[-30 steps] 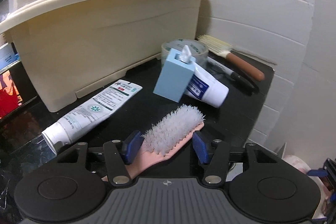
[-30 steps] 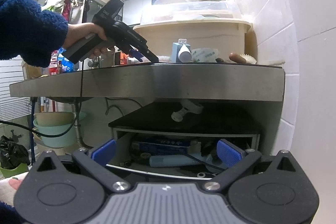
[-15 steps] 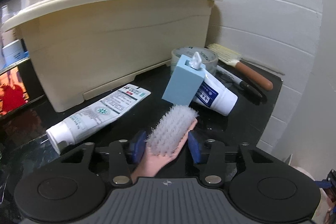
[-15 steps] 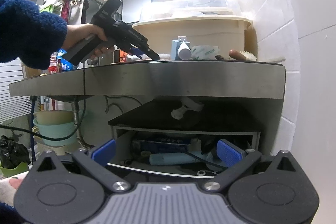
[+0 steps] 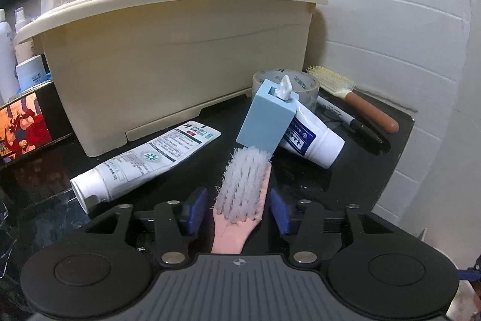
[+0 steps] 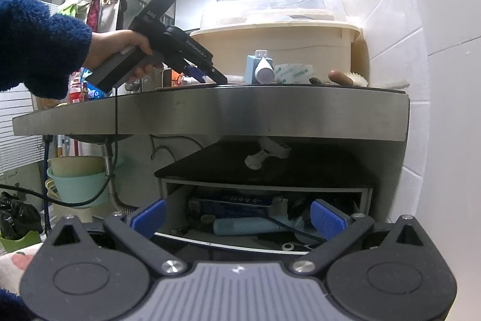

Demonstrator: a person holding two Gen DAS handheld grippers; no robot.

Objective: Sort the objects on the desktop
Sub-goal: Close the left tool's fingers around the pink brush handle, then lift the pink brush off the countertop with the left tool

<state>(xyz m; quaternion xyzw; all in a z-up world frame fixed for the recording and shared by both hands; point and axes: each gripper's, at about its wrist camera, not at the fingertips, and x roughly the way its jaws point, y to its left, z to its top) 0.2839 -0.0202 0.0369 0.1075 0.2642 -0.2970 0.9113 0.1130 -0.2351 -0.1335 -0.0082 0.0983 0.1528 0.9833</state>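
A pink scrub brush with white bristles (image 5: 243,182) lies on the black counter between the blue pads of my left gripper (image 5: 239,211). The jaws stand close on either side of it with small gaps showing. Beyond it lie a white toothpaste tube (image 5: 144,161), a tilted light-blue box (image 5: 264,116) resting on a second white tube (image 5: 312,137), a roll of clear tape (image 5: 288,83), a black marker (image 5: 351,122) and a brown-handled brush (image 5: 354,98). My right gripper (image 6: 237,218) is open and empty, low in front of the counter; the left gripper (image 6: 207,71) also shows there.
A large beige lidded bin (image 5: 168,50) stands at the back of the counter against the white tiled wall (image 5: 390,20). Bottles (image 5: 12,50) stand at the far left. Under the steel counter edge (image 6: 210,116) an open drawer (image 6: 264,218) holds several items.
My left gripper has moved forward around the pink brush and its jaws have narrowed toward it. The brush has turned to point more straight ahead. The right gripper has barely moved.
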